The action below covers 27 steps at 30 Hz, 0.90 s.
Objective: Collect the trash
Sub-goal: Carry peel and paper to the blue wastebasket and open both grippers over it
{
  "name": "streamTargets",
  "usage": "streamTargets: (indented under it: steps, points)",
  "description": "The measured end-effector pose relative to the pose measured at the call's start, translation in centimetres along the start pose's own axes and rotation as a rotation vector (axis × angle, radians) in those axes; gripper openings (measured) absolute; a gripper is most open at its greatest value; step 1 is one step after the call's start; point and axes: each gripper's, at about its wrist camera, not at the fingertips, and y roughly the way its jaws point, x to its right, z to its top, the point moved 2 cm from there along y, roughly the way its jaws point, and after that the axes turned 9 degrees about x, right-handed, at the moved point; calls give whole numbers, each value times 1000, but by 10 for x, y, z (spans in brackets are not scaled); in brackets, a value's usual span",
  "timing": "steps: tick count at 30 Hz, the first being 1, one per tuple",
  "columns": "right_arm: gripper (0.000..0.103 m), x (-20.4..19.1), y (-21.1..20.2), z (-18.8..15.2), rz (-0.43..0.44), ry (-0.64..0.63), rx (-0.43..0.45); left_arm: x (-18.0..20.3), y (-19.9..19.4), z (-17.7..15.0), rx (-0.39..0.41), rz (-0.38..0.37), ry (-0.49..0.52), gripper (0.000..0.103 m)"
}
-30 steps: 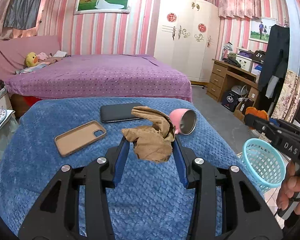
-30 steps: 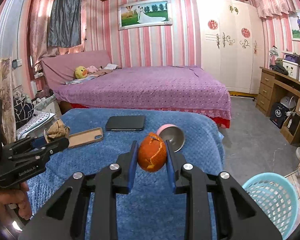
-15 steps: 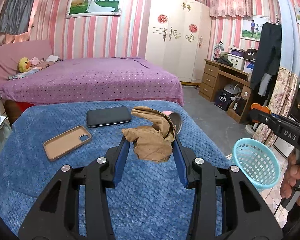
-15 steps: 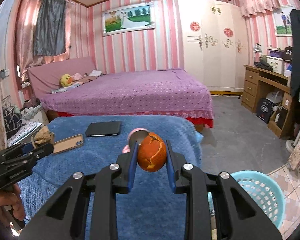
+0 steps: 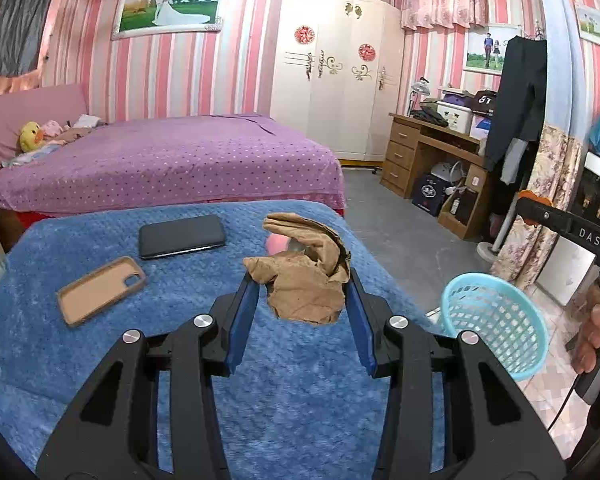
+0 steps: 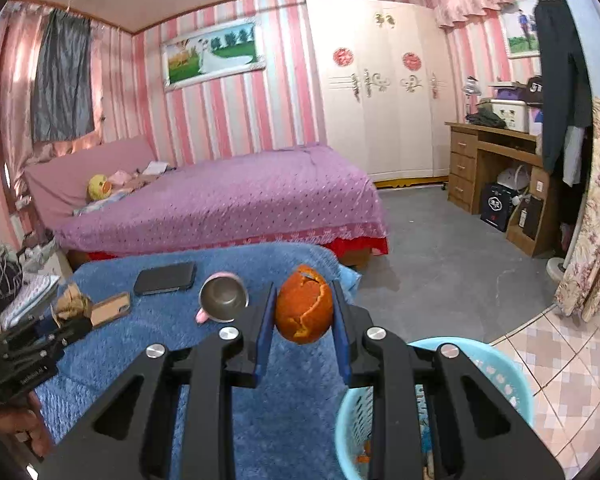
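Note:
My left gripper (image 5: 300, 300) is shut on a crumpled brown paper (image 5: 306, 280), held above the blue blanket (image 5: 100, 360). My right gripper (image 6: 303, 312) is shut on an orange peel (image 6: 305, 309), held over the blanket's right edge, just left of the light blue basket (image 6: 500, 376) on the floor. In the left wrist view the basket (image 5: 496, 320) stands to the right of the blanket, with the right gripper's body (image 5: 568, 228) and a hand (image 5: 596, 332) above it. The left gripper with the paper (image 6: 72, 304) shows at the left of the right wrist view.
A black phone (image 5: 182, 236), a tan phone case (image 5: 100, 290) and a tipped pink cup (image 6: 222, 300) lie on the blanket. Behind is a purple bed (image 5: 160, 164). A wooden desk (image 5: 428, 156) and hanging clothes (image 5: 516, 104) stand at the right, with grey floor (image 6: 440, 256) between.
Both grippers have moved rightward toward the basket with their loads still held. The basket now sits closer under the right gripper, and the cup is mostly hidden behind the paper.

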Motion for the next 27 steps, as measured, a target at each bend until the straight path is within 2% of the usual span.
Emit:
streamTargets:
  steps: [18, 27]
  points:
    - [27, 45, -9, 7, -58, 40, 12, 104, 34, 6, -29, -128, 78, 42]
    - [27, 61, -11, 7, -81, 47, -1, 133, 49, 3, -50, -155, 86, 43]
